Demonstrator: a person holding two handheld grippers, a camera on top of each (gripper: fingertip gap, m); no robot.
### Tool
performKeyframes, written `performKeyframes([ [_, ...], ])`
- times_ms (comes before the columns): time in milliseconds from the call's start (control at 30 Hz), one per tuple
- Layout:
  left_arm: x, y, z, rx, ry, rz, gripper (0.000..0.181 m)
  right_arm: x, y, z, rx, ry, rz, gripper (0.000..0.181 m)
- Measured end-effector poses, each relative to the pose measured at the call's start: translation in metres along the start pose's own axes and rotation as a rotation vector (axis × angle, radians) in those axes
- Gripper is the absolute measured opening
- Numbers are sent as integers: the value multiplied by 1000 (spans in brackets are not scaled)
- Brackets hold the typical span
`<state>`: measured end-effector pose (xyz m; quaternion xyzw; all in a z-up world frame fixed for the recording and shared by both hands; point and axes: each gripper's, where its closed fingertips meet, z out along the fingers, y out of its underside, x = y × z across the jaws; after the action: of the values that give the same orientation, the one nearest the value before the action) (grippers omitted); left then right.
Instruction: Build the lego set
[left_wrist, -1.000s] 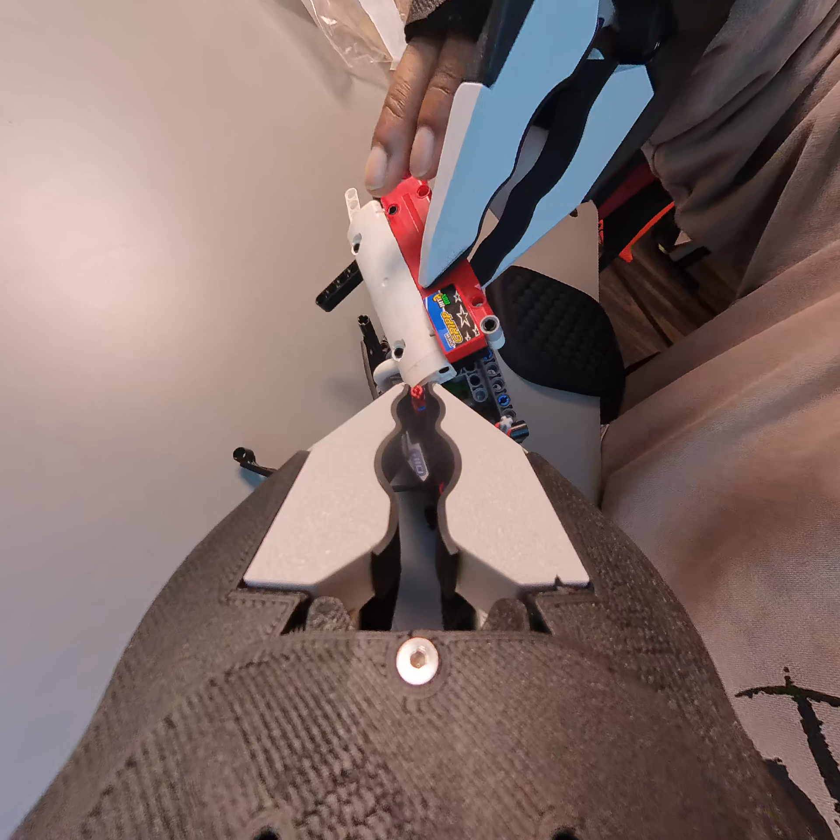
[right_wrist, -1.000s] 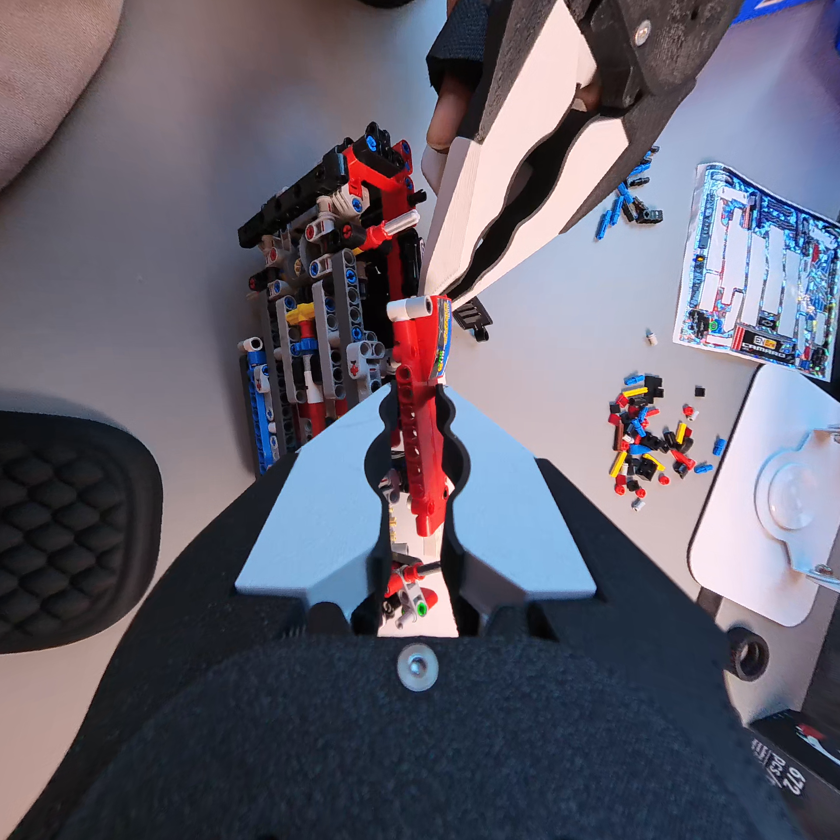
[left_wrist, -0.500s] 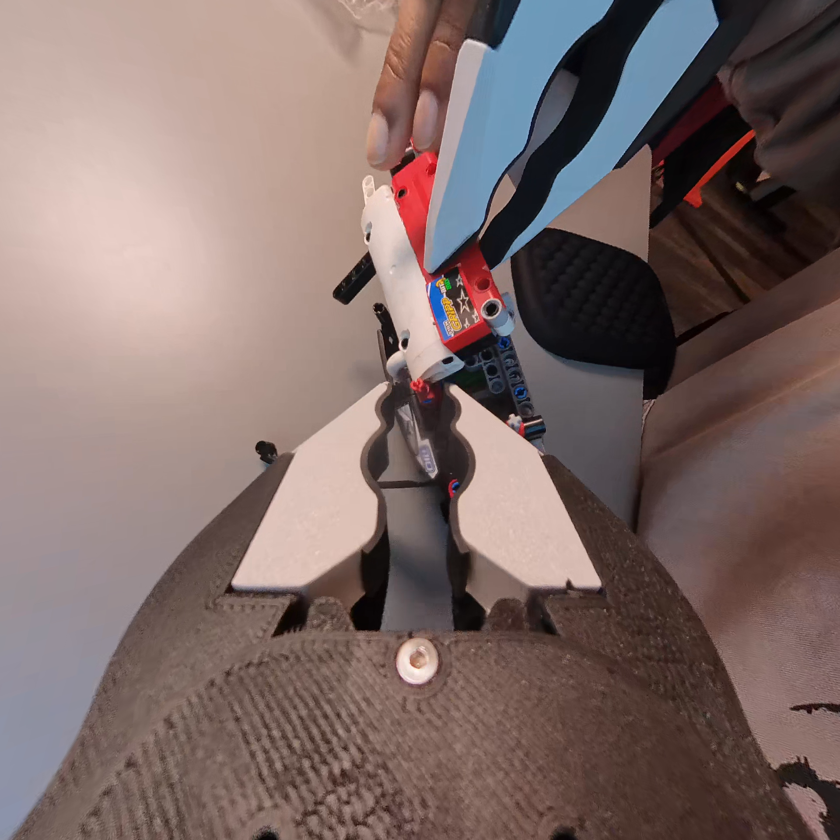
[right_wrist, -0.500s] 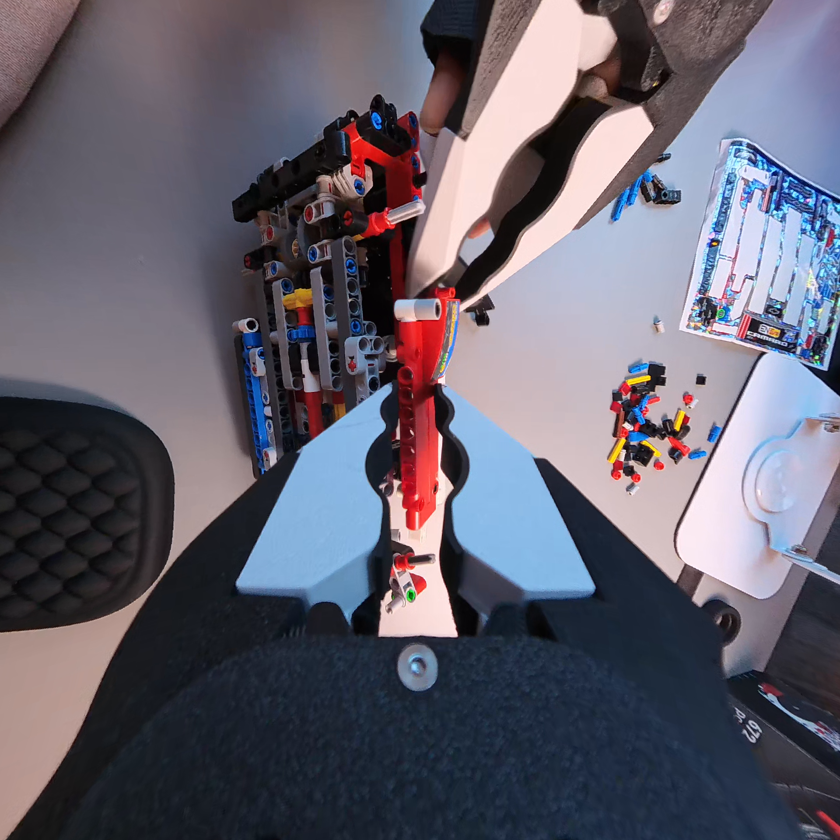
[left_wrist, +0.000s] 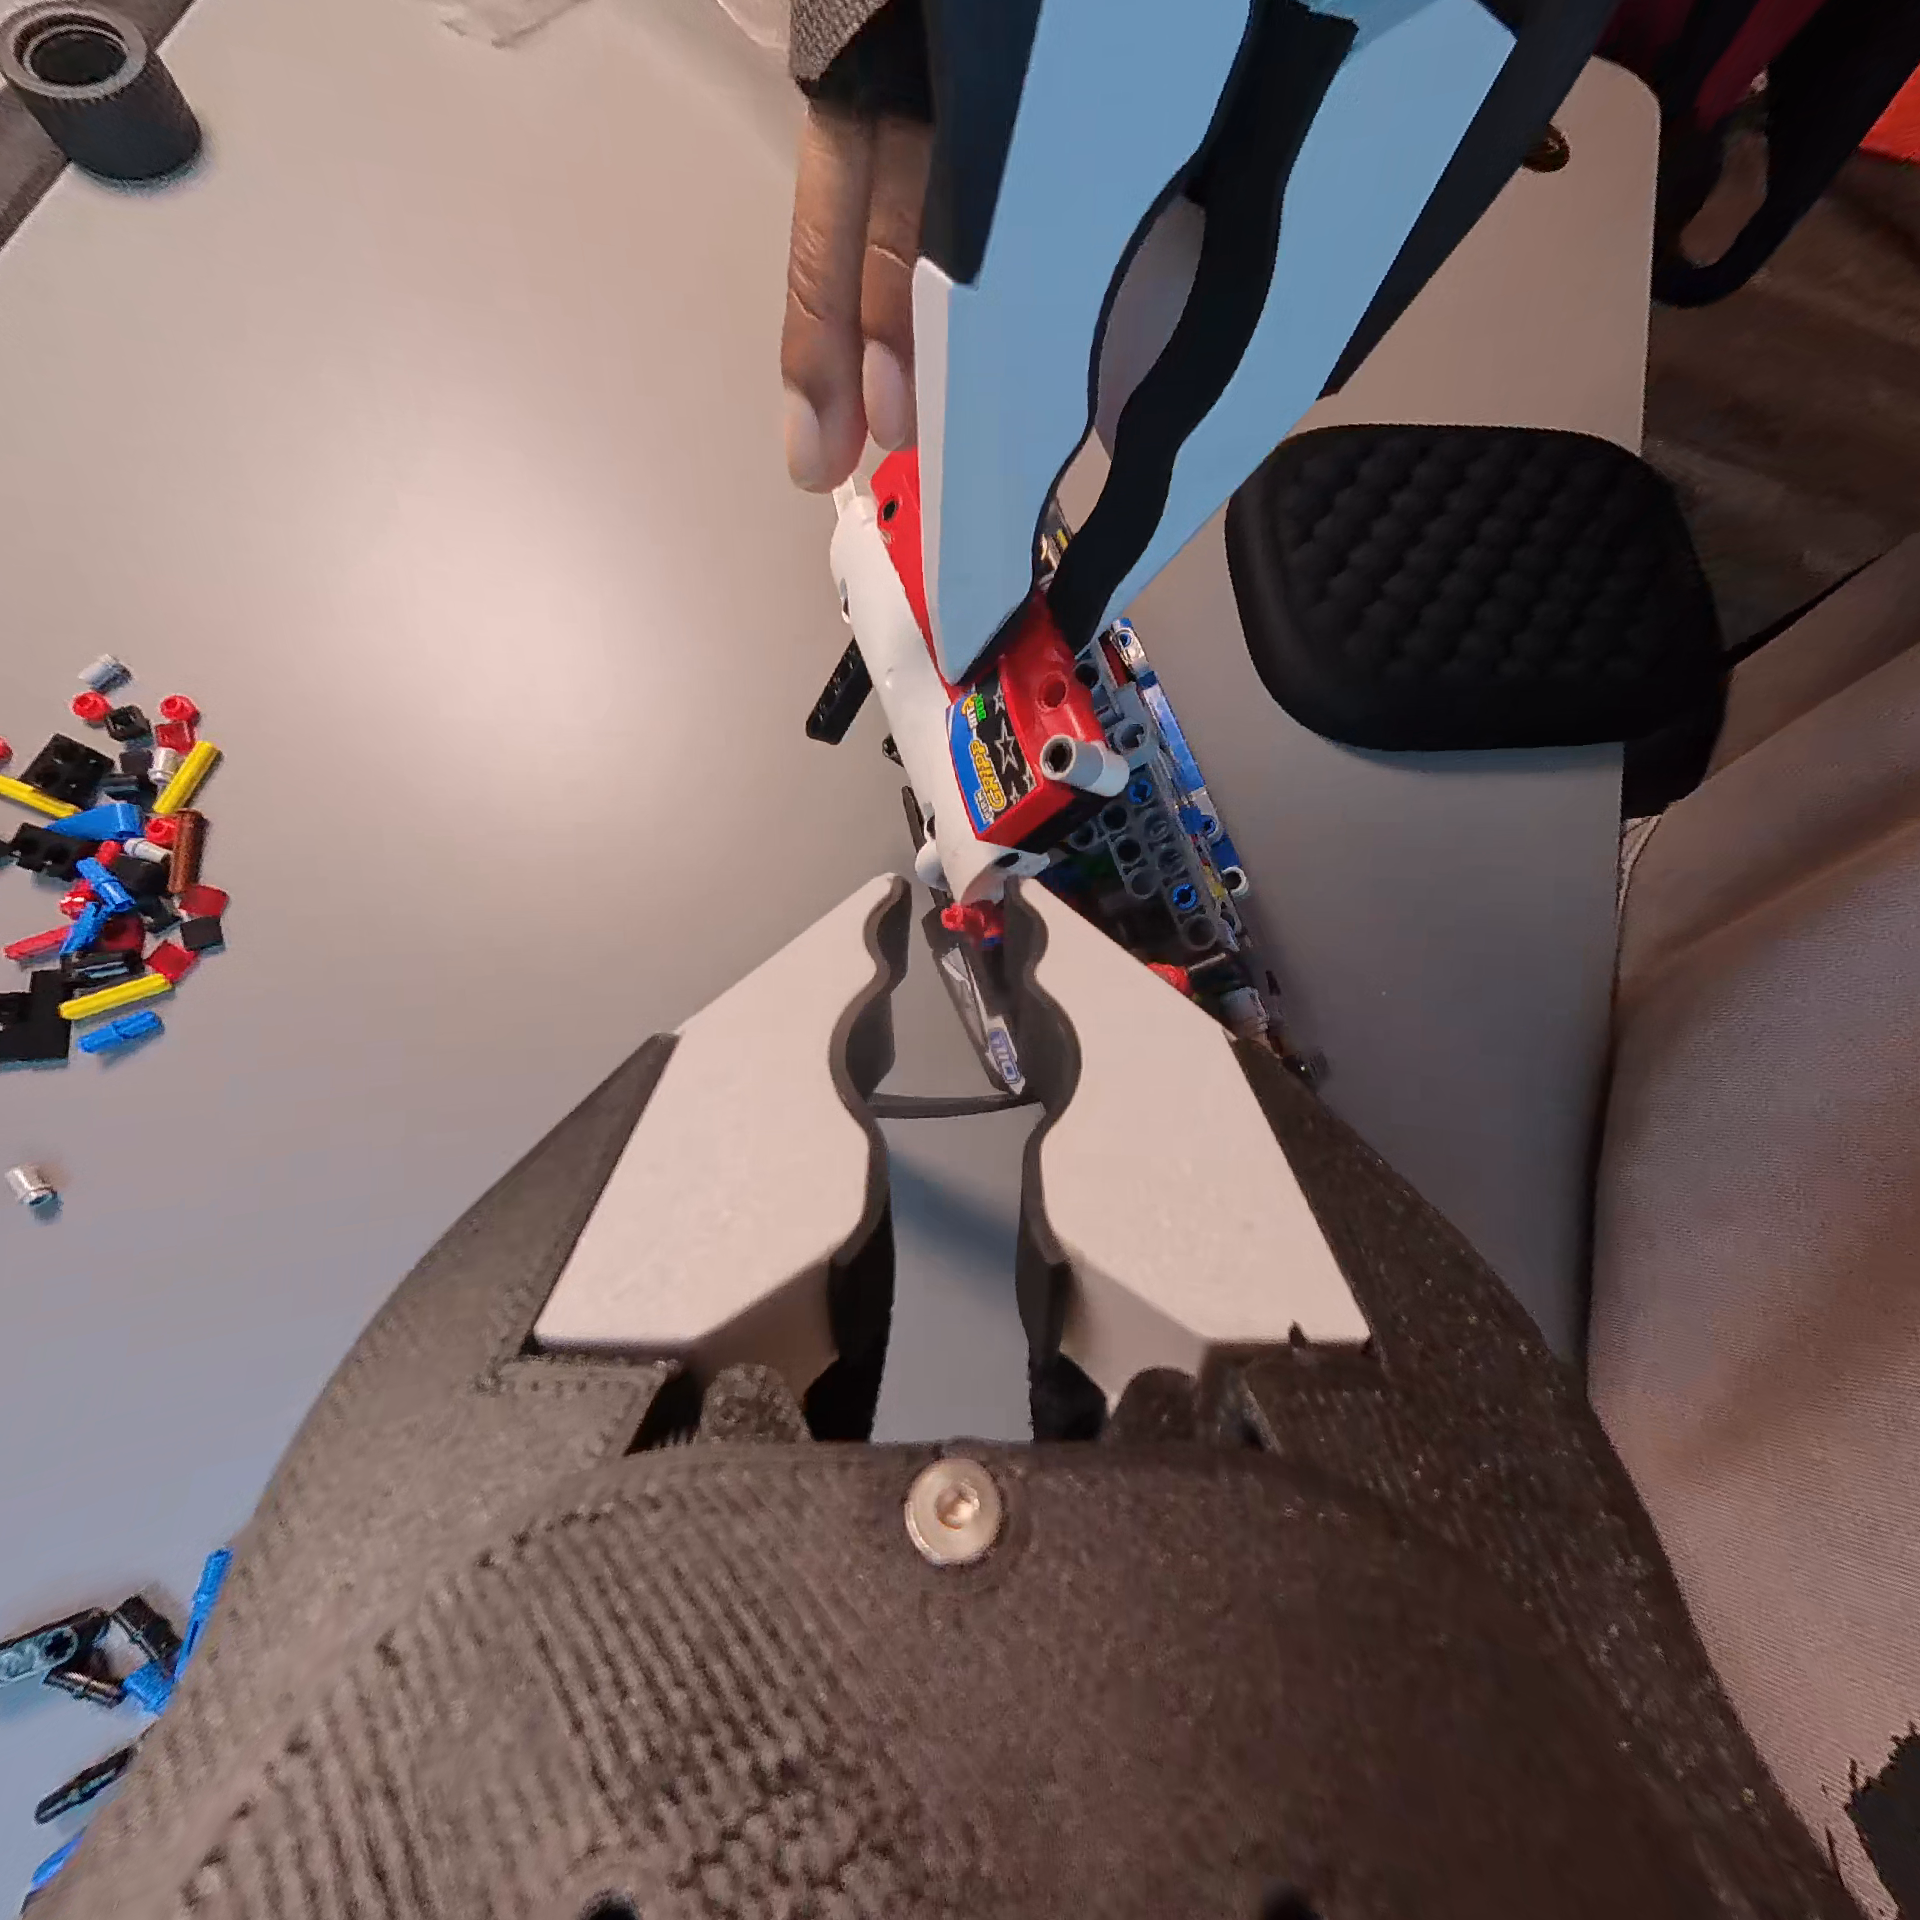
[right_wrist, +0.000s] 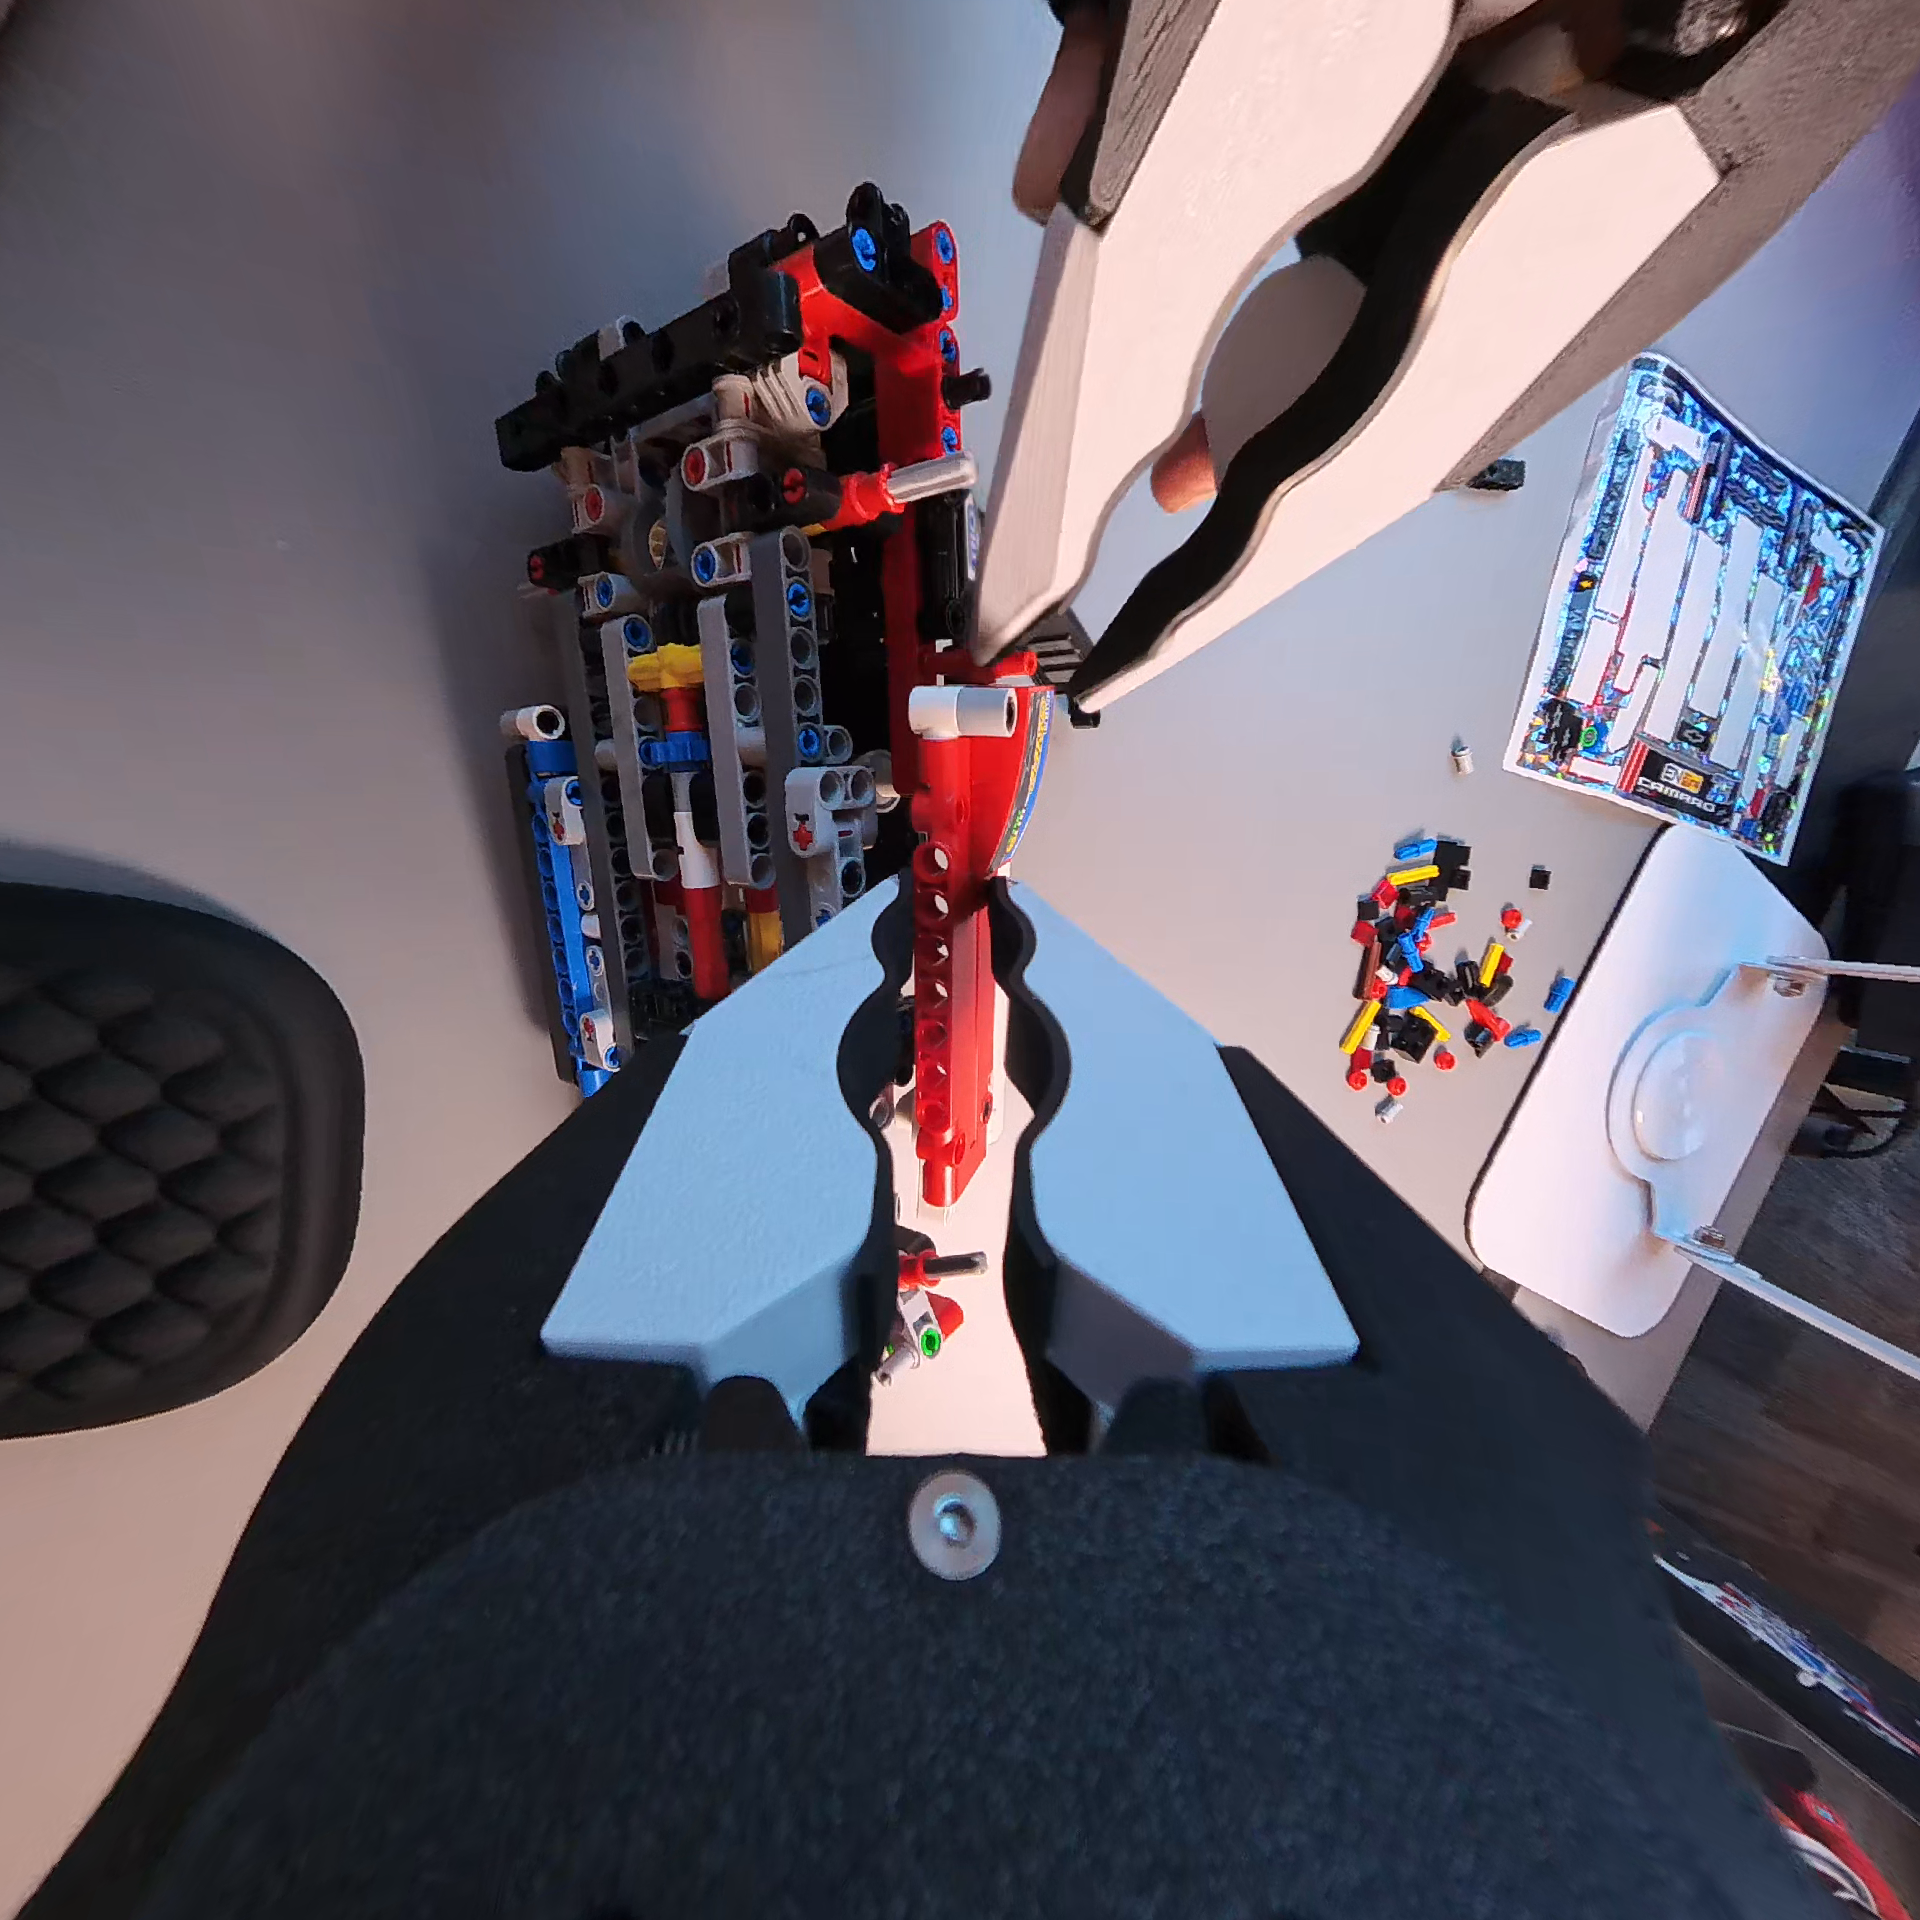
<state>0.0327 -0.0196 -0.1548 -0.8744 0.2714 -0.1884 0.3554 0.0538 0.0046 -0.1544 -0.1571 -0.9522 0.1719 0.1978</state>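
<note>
Both views now show more desk (left_wrist: 436, 436). Right gripper (right_wrist: 951, 894) clamps red-and-white plastic side panel (right_wrist: 961, 935) beside multicoloured Technic chassis (right_wrist: 717, 665); left gripper (left_wrist: 961, 904) narrow, grip unclear. Risk: skewed pressure pops pins.

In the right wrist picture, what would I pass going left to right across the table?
Black quilted pad → lego model → red beam in the right gripper → heap of small loose pieces → shiny sticker sheet.
</note>
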Motion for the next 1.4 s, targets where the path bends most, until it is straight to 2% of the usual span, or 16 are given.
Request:
performKeyframes([
  [33,0,1,1,-13,2,1,15,0,-1,0,2,3,-2,10],
  [100,0,7,5,-59,-1,18,14,0,-1,1,10,5,-3,10],
  [133,3,7,7,-60,12,22,8,0,-2,1,15,7,-1,10],
  [400,14,9,10,-60,50,22,6,-10,-6,-2,42,11,6,11],
  [633,23,8,9,-1,161,-159,5,-15,-8,-3,44,6,15,11],
  [767,27,9,9,8,171,-179,5,-18,-9,-4,43,1,5,11],
  [1033,37,10,11,52,259,-336,5,-21,-10,-2,39,-12,-8,8],
  [1300,42,10,13,55,211,-256,5,-28,-13,-4,63,5,11,13],
  [1400,43,9,13,55,194,-234,5,-26,-15,-8,93,65,52,18],
])
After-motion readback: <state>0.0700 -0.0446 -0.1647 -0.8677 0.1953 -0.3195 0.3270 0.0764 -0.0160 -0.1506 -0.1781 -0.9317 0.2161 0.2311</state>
